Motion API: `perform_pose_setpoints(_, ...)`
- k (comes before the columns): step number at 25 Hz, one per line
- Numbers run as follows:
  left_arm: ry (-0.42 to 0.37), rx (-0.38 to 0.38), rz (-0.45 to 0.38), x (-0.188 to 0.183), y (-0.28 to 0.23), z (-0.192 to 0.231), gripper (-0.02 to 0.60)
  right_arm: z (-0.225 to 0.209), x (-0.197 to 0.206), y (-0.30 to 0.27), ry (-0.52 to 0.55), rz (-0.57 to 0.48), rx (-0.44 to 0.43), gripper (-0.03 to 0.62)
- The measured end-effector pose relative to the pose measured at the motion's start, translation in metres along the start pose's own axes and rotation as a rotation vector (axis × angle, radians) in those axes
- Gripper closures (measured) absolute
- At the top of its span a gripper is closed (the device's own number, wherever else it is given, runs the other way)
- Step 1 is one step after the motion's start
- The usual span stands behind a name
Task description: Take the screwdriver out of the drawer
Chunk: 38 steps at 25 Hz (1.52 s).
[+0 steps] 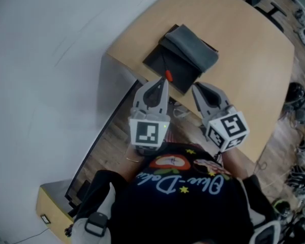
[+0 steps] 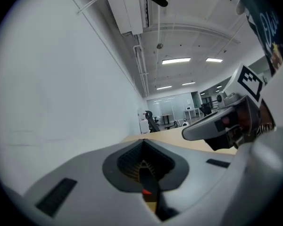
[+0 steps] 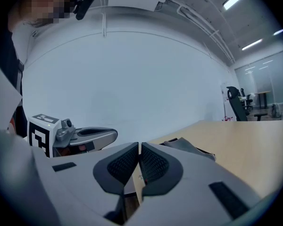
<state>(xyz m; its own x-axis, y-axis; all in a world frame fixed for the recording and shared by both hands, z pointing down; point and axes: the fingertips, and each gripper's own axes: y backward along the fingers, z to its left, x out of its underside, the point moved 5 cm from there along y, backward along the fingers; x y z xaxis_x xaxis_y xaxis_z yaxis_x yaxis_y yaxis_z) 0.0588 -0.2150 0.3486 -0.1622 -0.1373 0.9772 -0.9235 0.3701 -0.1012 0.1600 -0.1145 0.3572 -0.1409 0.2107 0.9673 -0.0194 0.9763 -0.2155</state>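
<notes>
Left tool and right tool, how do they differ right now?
The left tool is clamped on the screwdriver, whose orange-red end pokes past its tip; the right tool is shut on nothing. The left tool's marker cube faces the head camera squarely; the right tool's is tilted, showing two faces. Both point side by side toward the wooden table.

An open-plan office: wooden desk (image 1: 244,44), swivel chair (image 3: 234,101), glass partitions (image 2: 172,108), ceiling strip lights (image 2: 176,60).
</notes>
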Motion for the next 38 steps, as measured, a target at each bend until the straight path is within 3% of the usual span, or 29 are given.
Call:
perform_pose_setpoints(8,-0.013,0.080,0.002,0.011,-0.025,0.059,0.581,-0.006,0.006,-0.074,0.014,0.140,0.066,0.592)
perform_pose_setpoints(20,0.011,0.160,-0.001,0.025,-0.045,0.135,0.581,-0.005,0.052,-0.170,0.027,0.473,0.097,0.552)
perform_pose_setpoints(32,0.076,0.264,-0.013,0.047,-0.076,0.173,0.581,-0.024,0.099,-0.229,-0.003,0.727,0.179,0.514)
perform_pose_setpoints(38,0.088,0.270,-0.015,0.049,-0.081,0.178,0.581,-0.022,0.113,-0.238,-0.055,0.825,0.162,0.497)
